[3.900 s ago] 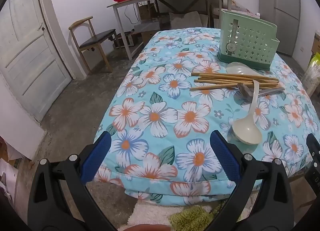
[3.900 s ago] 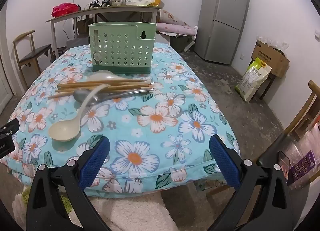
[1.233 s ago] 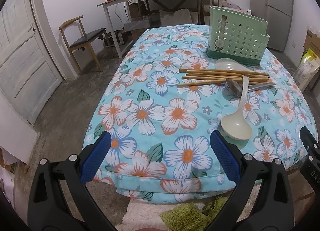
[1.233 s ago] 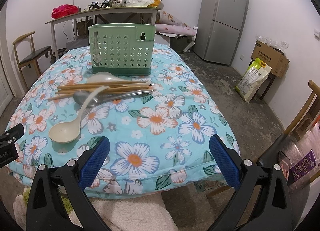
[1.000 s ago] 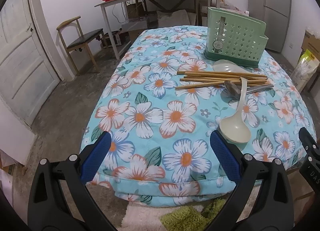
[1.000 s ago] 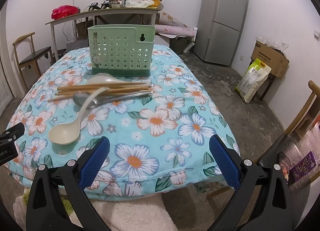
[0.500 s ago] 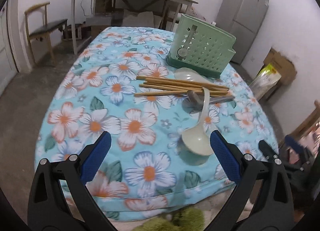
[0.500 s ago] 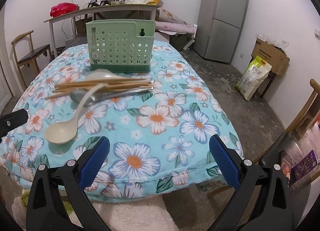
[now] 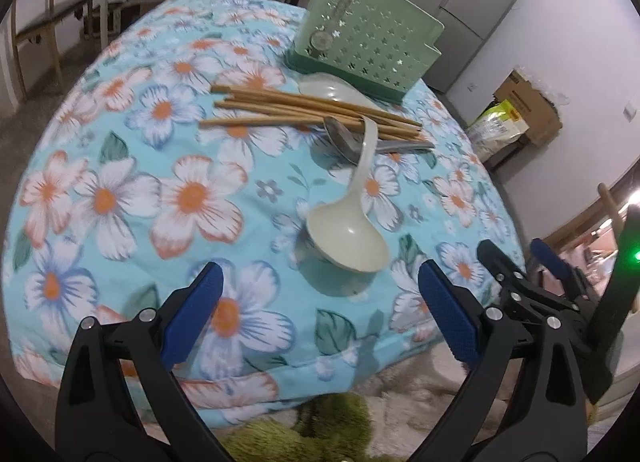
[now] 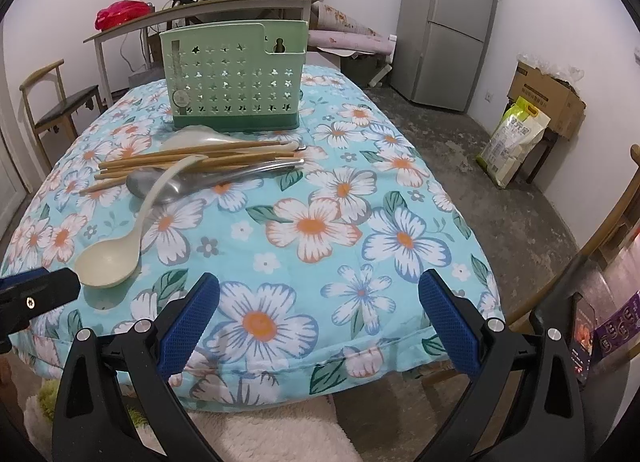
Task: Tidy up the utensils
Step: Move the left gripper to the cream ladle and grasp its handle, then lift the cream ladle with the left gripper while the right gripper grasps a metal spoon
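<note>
Left wrist view: left gripper [image 9: 320,312] wide apart, jaws just been closing slightly, nothing between pads. Cream ladle [image 9: 347,228] just beyond fingertips, nearer right pad, bowl toward gripper, handle resting across metal spoon [image 9: 344,138] and chopsticks [image 9: 304,112]. Green utensil holder [image 9: 368,38] upright behind pile on floral tablecloth [image 9: 120,190].

Right wrist view: right gripper [image 10: 318,312] spread wide, empty, over near cloth edge. Ladle [image 10: 110,256] off to left of left pad, apart. Chopsticks [image 10: 192,160], metal spoon [image 10: 200,182] farther ahead; holder [image 10: 234,76] behind them.
</note>
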Demonstrator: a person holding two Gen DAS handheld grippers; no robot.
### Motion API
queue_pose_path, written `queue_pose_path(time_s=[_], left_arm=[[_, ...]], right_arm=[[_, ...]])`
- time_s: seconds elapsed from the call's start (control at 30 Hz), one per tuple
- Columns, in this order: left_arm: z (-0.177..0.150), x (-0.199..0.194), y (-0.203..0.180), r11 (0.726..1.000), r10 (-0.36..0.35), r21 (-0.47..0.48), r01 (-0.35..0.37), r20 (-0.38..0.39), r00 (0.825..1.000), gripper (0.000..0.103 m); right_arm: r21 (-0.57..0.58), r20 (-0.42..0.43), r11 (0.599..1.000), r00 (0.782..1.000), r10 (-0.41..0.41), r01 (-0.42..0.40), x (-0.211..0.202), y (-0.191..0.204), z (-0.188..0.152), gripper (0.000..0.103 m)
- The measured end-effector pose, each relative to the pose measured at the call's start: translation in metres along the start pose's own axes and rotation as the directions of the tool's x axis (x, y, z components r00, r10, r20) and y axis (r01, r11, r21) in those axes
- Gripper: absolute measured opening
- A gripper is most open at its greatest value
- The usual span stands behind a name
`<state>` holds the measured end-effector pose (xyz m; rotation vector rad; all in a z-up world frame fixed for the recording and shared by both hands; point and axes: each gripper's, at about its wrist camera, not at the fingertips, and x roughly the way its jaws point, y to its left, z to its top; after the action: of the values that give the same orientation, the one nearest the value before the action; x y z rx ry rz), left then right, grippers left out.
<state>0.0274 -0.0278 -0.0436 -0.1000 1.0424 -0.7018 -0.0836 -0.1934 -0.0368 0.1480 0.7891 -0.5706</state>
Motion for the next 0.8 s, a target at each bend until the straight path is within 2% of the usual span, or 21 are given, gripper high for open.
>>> queue_pose_path(time_s=[0.13, 0.37, 0.53, 0.57, 0.63, 0.73, 0.8], left_arm=[[-0.003, 0.009, 0.004, 0.994, -0.085, -0.070, 0.083, -0.031, 0.996, 0.070], [0.000, 0.024, 0.016, 0.963, -0.178, -0.208, 0.171, -0.016, 0.984, 0.051], [0.004, 0.031, 0.019, 0.954, -0.176, -0.248, 0.166, -0.017, 0.984, 0.023], [0.004, 0.033, 0.019, 0.955, -0.174, -0.249, 0.163, -0.024, 0.984, 0.020], [0.006, 0.034, 0.018, 0.964, -0.148, -0.230, 0.137, -0.032, 0.988, 0.008], [0.009, 0.032, 0.021, 0.971, -0.137, -0.205, 0.124, -0.050, 0.989, 0.003], [0.017, 0.025, 0.030, 0.975, -0.107, -0.201, 0.098, -0.035, 0.994, 0.003]], right_arm=[[0.008, -0.005, 1.000, 1.000, 0.004, -0.004, 0.003, -0.003, 0.000, 0.097], [0.027, -0.002, 1.000, 1.000, 0.008, -0.008, 0.004, -0.010, 0.000, 0.097], [0.038, -0.019, 0.999, 1.000, 0.012, -0.011, 0.009, -0.013, -0.001, 0.097], [0.037, -0.024, 0.999, 1.000, 0.014, -0.013, 0.010, -0.013, -0.001, 0.097], [0.034, -0.027, 0.999, 1.000, 0.015, -0.014, 0.012, -0.012, 0.000, 0.097], [0.022, -0.030, 1.000, 0.999, 0.015, -0.015, 0.012, -0.008, -0.001, 0.097], [0.019, -0.034, 1.000, 0.999, 0.018, -0.018, 0.013, -0.006, -0.002, 0.097]])
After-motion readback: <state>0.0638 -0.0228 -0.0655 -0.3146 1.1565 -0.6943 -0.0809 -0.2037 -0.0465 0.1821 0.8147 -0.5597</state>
